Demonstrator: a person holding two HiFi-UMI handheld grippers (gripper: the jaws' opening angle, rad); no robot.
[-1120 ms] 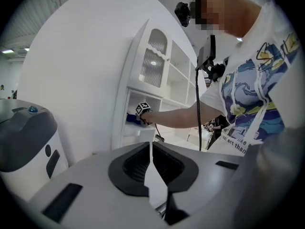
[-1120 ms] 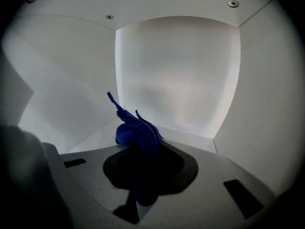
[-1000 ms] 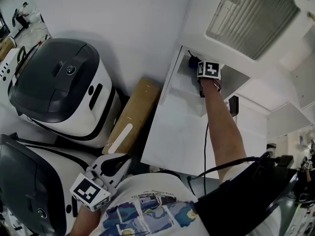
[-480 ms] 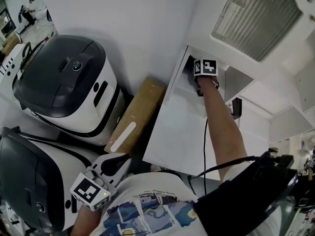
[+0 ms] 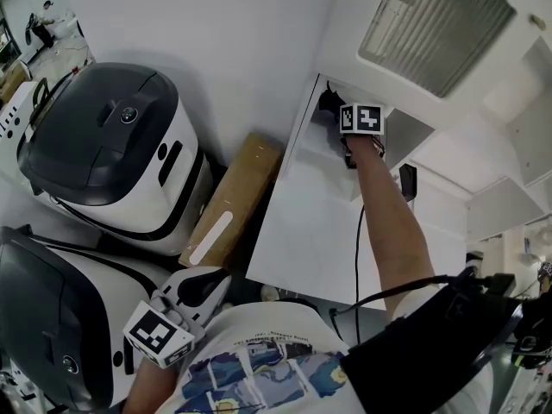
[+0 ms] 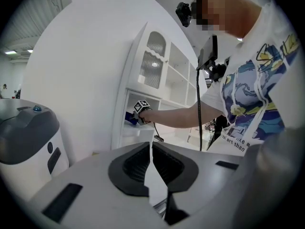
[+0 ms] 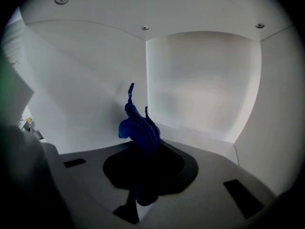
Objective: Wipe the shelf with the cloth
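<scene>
My right gripper [image 5: 343, 126] reaches into an open compartment of the white shelf unit [image 5: 310, 222], its marker cube facing up. It is shut on a dark blue cloth [image 5: 328, 103] that bunches near the compartment's left wall. In the right gripper view the cloth [image 7: 139, 128] sticks up from the jaws of the right gripper [image 7: 143, 149], close to the corner of the white back wall [image 7: 200, 85]. My left gripper [image 5: 207, 287] hangs low by the person's shirt, shut and holding nothing. The left gripper [image 6: 151, 163] looks across at the shelf [image 6: 138, 128] and the cloth [image 6: 129, 118].
Two large white and dark grey machines [image 5: 112, 145] [image 5: 52, 317] stand at the left. A flat cardboard box [image 5: 228, 201] leans between them and the cabinet. A ribbed cabinet door [image 5: 431, 24] is above the compartment. A black cable [image 5: 359, 257] runs along the right arm.
The right gripper stays inside the compartment, and the cloth has shifted slightly toward the left wall. The left gripper has not moved.
</scene>
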